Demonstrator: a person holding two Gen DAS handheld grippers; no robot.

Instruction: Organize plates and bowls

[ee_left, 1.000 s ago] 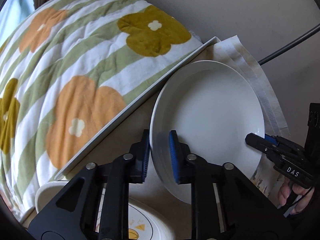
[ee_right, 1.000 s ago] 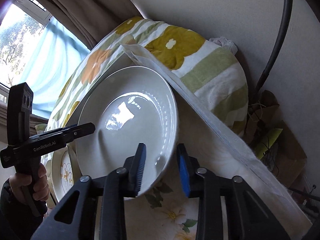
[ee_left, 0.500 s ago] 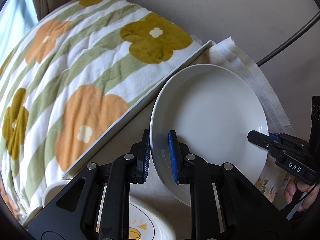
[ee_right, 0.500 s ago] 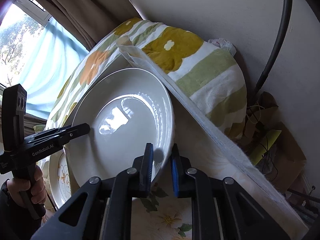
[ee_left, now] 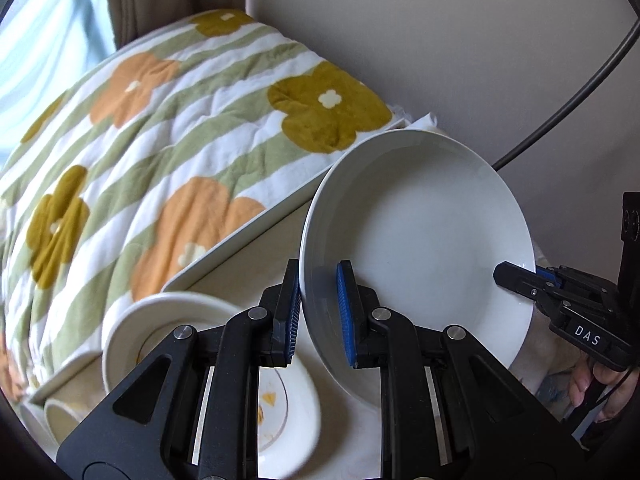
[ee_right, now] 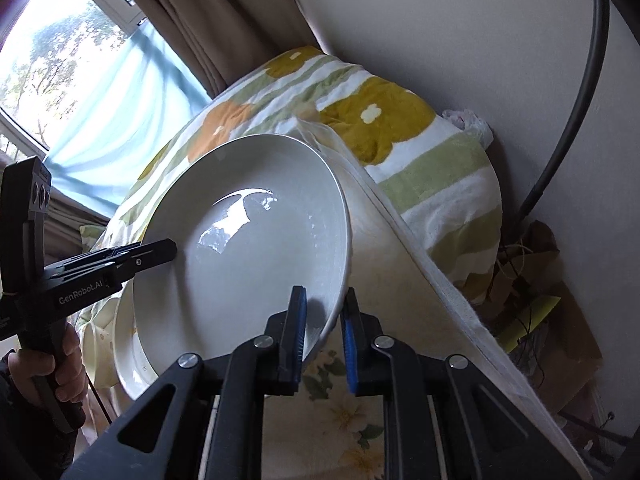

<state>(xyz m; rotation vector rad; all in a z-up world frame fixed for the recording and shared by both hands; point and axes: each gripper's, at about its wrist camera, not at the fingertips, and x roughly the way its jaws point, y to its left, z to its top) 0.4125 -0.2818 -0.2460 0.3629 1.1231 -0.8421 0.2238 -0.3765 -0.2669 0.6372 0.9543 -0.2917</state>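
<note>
A large white plate [ee_left: 424, 236] hangs tilted above the table, held at two opposite spots on its rim. My left gripper [ee_left: 318, 280] is shut on its near-left rim, blue pads on either side. My right gripper [ee_left: 516, 274] clamps the far-right rim in the left wrist view. In the right wrist view the same plate [ee_right: 248, 252] fills the middle, my right gripper [ee_right: 324, 300] is shut on its lower-right rim, and my left gripper [ee_right: 170, 249] bites the left rim. Below lie a cream bowl [ee_left: 132, 320] and a patterned plate [ee_left: 288, 408].
A flowered green-striped blanket [ee_left: 160, 140] lies beyond the table's raised white edge [ee_left: 240, 232]. A floral cloth [ee_right: 344, 420] covers the table under the plate. A dark cable [ee_left: 568, 100] runs down the wall. Another cream dish [ee_right: 128, 360] sits under the lifted plate. A hand [ee_right: 36, 372] grips the left tool.
My right gripper went from open beside the rim to shut on it. The white plate has risen off the table, uncovering the cream bowl and patterned plate below.
</note>
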